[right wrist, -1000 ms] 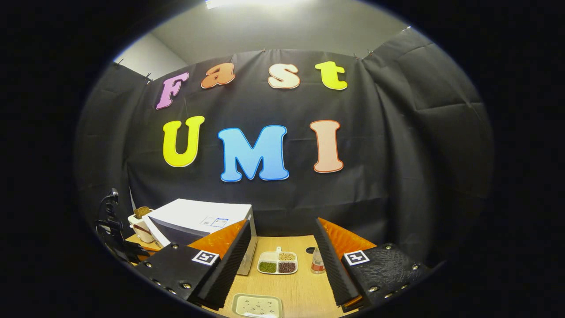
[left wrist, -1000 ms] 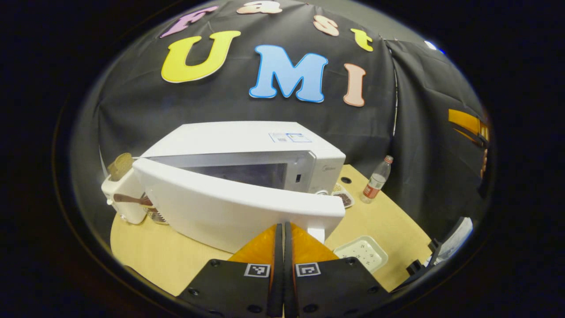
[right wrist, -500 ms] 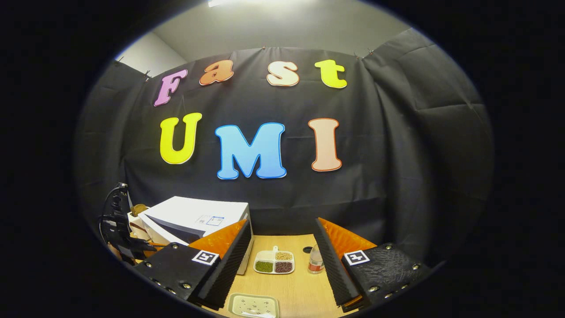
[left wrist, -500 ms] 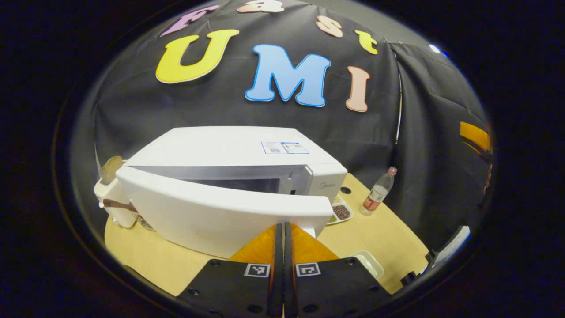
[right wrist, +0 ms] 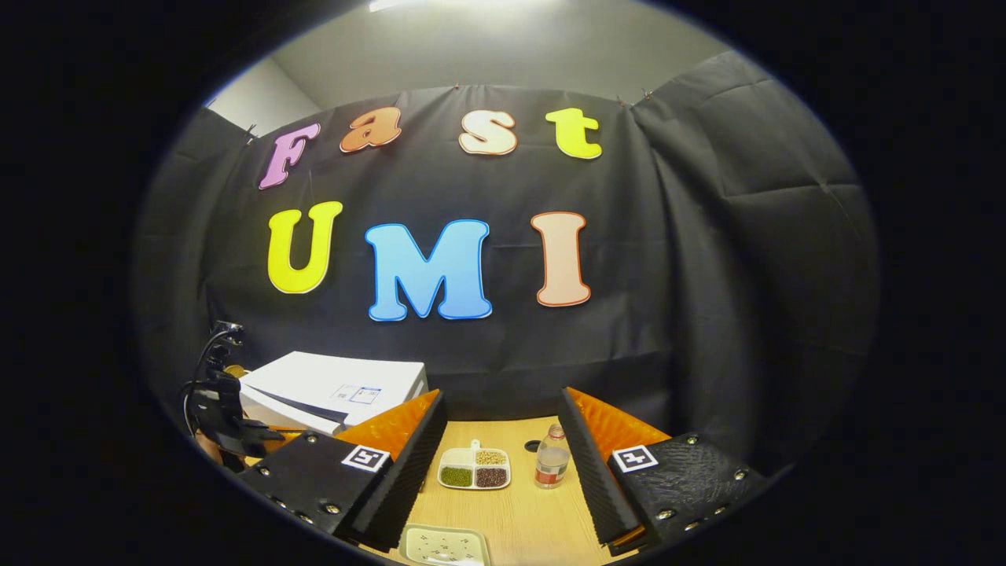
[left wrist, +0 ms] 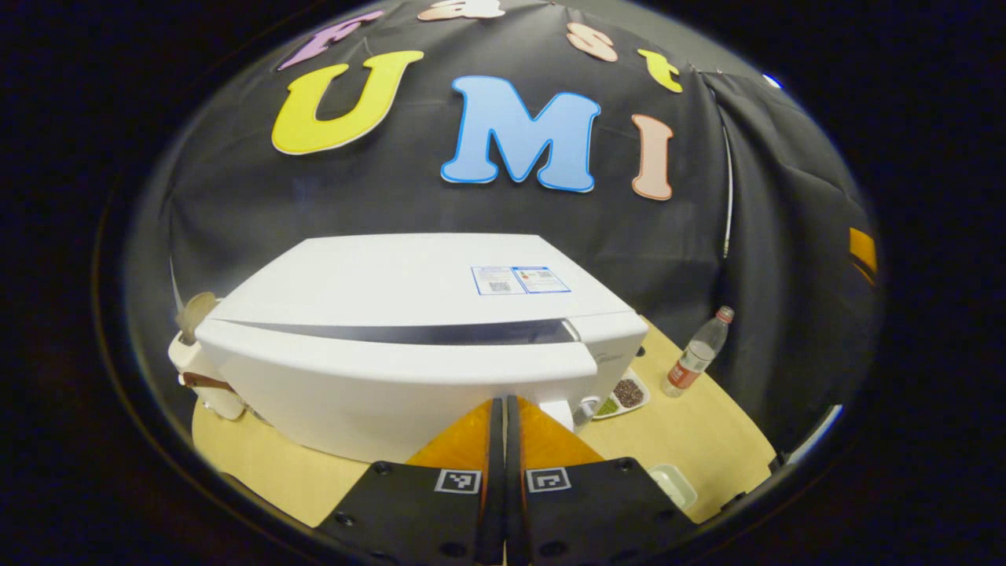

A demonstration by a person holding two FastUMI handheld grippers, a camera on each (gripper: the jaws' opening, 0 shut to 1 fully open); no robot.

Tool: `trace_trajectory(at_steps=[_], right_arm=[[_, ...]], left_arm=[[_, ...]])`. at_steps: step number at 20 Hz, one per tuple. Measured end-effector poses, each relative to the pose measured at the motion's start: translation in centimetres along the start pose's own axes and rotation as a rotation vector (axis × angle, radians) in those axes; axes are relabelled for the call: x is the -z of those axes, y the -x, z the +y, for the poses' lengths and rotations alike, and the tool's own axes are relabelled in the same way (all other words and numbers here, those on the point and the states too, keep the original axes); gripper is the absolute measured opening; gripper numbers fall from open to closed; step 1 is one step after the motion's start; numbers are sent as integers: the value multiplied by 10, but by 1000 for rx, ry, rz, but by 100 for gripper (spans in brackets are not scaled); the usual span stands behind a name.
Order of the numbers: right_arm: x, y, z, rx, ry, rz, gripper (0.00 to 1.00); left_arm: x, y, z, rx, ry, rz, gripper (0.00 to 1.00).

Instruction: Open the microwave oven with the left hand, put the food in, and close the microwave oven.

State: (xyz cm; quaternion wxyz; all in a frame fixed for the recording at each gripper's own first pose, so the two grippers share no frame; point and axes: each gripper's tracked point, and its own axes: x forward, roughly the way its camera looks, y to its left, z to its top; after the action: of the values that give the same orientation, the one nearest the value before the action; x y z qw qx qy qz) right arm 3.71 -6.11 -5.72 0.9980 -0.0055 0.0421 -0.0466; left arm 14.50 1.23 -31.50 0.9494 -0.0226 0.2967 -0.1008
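Since one second ago, microwave door [left wrist: 393, 385] swung much nearer to the body, with just a thin dark gap along its top edge; cavity window hidden now. Left gripper [left wrist: 499, 409] pressed against the door front near its right end, both fingers closed flat together, nothing between them. White microwave oven [left wrist: 409, 283] standing on the light wooden table [left wrist: 707, 440], a sticker on its top. Behind its left side, a white toaster [left wrist: 192, 362] with a slice of bread in the slot. Just right of the oven, a divided dish of beans [left wrist: 625, 393], partly hidden by the oven corner; a plastic bottle [left wrist: 695, 358] upright further right; a small white tray [left wrist: 676, 487] near the table edge.

From the right gripper view, right gripper [right wrist: 503, 464] held wide open and empty above the table, well apart from the oven. Between its fingers, divided dish with green, tan and dark beans and the bottle beside it. White tray near the bottom edge. Food itself not visible; oven inside hidden.
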Motion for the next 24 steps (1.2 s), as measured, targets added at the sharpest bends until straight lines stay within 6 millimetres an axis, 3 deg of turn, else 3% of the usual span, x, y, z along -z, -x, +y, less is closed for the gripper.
trace_trajectory(at_steps=[5, 24], right_arm=[[-2, -5, -2, 12, 14, -4, 88], [3, -14, 8, -12, 12, 15, 88]], left_arm=[[3, -17, -3, 6, 30, 13, 7], [4, -20, -5, 15, 12, 19, 7]])
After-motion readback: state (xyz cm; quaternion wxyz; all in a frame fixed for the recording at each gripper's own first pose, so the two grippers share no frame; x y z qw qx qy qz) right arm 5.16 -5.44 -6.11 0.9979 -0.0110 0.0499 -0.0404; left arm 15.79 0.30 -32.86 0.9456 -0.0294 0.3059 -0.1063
